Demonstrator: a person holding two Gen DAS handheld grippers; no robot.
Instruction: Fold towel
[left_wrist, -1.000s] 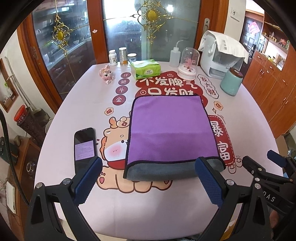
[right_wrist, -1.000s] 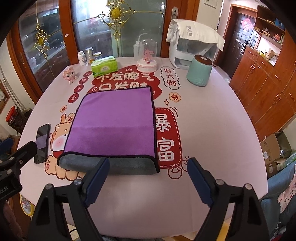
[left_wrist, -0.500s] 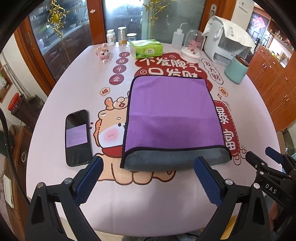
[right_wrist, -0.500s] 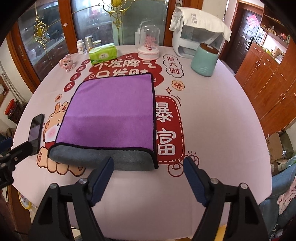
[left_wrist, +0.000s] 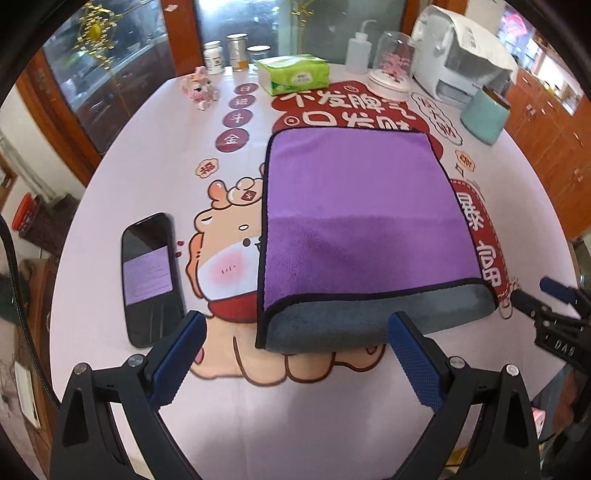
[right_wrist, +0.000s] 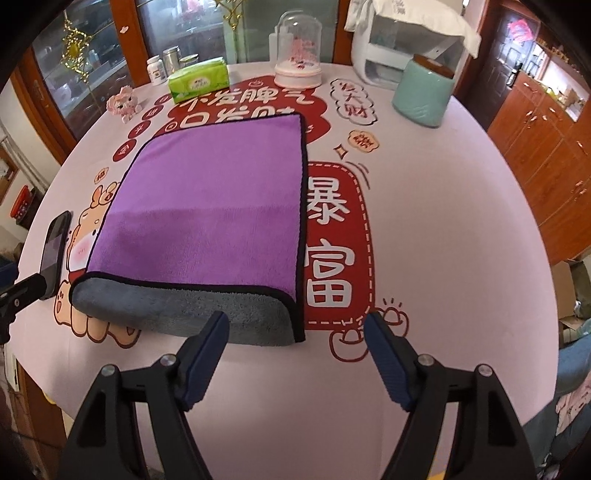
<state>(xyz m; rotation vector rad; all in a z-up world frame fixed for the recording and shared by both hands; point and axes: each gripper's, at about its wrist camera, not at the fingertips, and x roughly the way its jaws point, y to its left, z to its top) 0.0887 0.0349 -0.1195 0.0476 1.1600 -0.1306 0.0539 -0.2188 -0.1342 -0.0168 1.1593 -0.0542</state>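
Closing on the folded purple-and-grey microfibre towel (left_wrist: 364, 221), nearer than a second ago. Left gripper (left_wrist: 295, 354) and right gripper (right_wrist: 297, 354) both spread wide, empty. Probably lining up another fold.

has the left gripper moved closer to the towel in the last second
Yes. The left gripper has advanced toward the towel; its fingertips now reach the towel's near grey edge, and the phone looms larger.

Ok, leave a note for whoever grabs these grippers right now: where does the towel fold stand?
Left gripper: open, empty, at the towel's near left corner.
Right gripper: open, empty, at its near right corner.
Towel: flat on the tablecloth, purple side up, grey fold along the near edge; phone to its left.
Done: apparently one fold.
Left: probably grip the near corners and fold again.
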